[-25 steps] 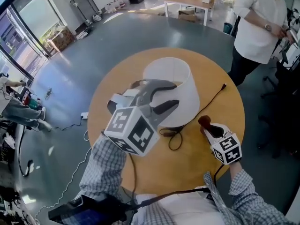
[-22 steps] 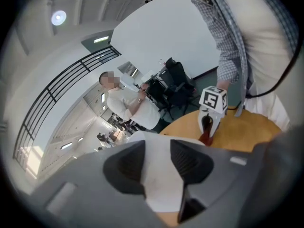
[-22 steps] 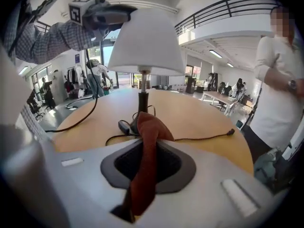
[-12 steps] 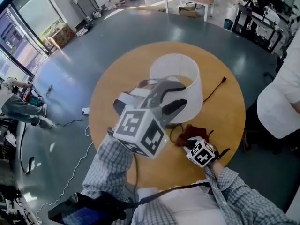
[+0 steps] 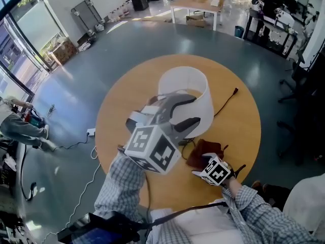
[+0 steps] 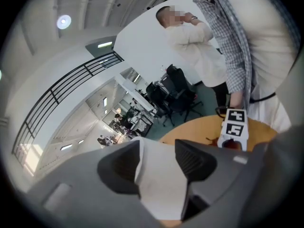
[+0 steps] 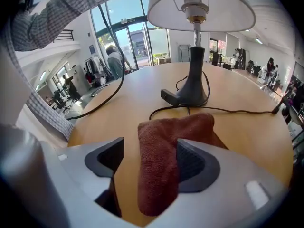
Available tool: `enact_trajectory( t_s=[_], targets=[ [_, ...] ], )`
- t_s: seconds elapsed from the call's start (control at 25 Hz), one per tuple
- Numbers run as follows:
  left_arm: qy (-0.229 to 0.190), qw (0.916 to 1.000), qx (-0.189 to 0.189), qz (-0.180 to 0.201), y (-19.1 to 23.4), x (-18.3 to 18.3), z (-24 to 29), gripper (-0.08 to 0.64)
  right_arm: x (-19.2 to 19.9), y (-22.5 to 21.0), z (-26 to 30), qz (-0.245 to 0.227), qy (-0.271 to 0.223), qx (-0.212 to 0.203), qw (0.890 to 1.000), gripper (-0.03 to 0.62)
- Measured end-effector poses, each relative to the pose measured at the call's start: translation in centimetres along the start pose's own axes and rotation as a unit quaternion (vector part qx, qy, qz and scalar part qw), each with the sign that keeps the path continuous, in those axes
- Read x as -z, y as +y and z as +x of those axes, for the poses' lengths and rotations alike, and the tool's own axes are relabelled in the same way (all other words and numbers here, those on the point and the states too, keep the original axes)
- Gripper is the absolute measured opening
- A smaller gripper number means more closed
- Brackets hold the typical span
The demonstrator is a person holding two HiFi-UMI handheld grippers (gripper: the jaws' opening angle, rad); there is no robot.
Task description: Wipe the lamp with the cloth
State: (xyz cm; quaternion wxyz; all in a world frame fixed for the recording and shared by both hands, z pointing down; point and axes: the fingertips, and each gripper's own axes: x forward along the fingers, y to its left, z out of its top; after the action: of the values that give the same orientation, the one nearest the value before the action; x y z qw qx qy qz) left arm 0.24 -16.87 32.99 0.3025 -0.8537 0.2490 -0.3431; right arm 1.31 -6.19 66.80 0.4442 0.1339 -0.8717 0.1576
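Note:
A lamp with a white shade (image 5: 183, 88) stands mid-table on a dark base (image 7: 194, 87). My left gripper (image 5: 193, 110) straddles the shade's near wall. Its jaws have just been opening and stand apart, with the white shade (image 6: 159, 175) between them. The reddish-brown cloth (image 5: 203, 150) lies crumpled on the round wooden table (image 5: 122, 111) in front of the lamp. My right gripper (image 5: 205, 160) sits over it. Its jaws have just been opening. The cloth (image 7: 166, 141) lies between the wide fingers, leaning on the right pad (image 7: 190, 163).
A black power cord (image 5: 226, 103) runs from the lamp base to the table's right edge, with loops (image 7: 175, 109) near the cloth. A person in white (image 6: 204, 46) stands by the table. Office chairs (image 5: 304, 121) stand at right. A white cable (image 5: 86, 136) lies on the floor at left.
My right gripper came down from beside the lamp to the table's near side with the cloth and opened, leaving the cloth on the wood. The left gripper stayed at the shade.

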Motion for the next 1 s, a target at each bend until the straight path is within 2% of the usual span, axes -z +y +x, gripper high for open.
enact_trajectory(
  t_s=[0.28,0.36,0.44,0.64,0.8,1.0],
  targets=[
    [-0.052,0.997,-0.043,-0.037,1.3,-2.0,-1.3,0.25,-0.8,-1.3,-2.4,0.037,-0.048,0.036,0.998,0.344],
    [-0.065,0.9942,-0.066,-0.056,1.6,-2.0,-2.7,0.249,-1.4,-1.6,-3.5,0.052,-0.072,0.049,0.995,0.336],
    [-0.08,0.9889,-0.09,-0.087,1.7,-1.7,-4.7,0.218,-2.0,-2.0,-4.9,0.064,-0.1,0.068,0.991,0.305],
    [-0.096,0.9708,-0.123,-0.182,0.2,0.4,-7.2,0.068,-3.4,-3.1,-9.4,0.108,-0.185,0.101,0.972,0.143],
    [-0.112,0.9479,-0.118,-0.274,-3.4,2.0,-7.3,0.005,-4.8,-2.9,-12.4,0.148,-0.25,0.105,0.951,0.008],
    [-0.121,0.9197,-0.089,-0.363,-9.7,3.6,-6.0,0.005,-7.1,-1.9,-14.0,0.185,-0.312,0.063,0.93,0.005]
  ],
)
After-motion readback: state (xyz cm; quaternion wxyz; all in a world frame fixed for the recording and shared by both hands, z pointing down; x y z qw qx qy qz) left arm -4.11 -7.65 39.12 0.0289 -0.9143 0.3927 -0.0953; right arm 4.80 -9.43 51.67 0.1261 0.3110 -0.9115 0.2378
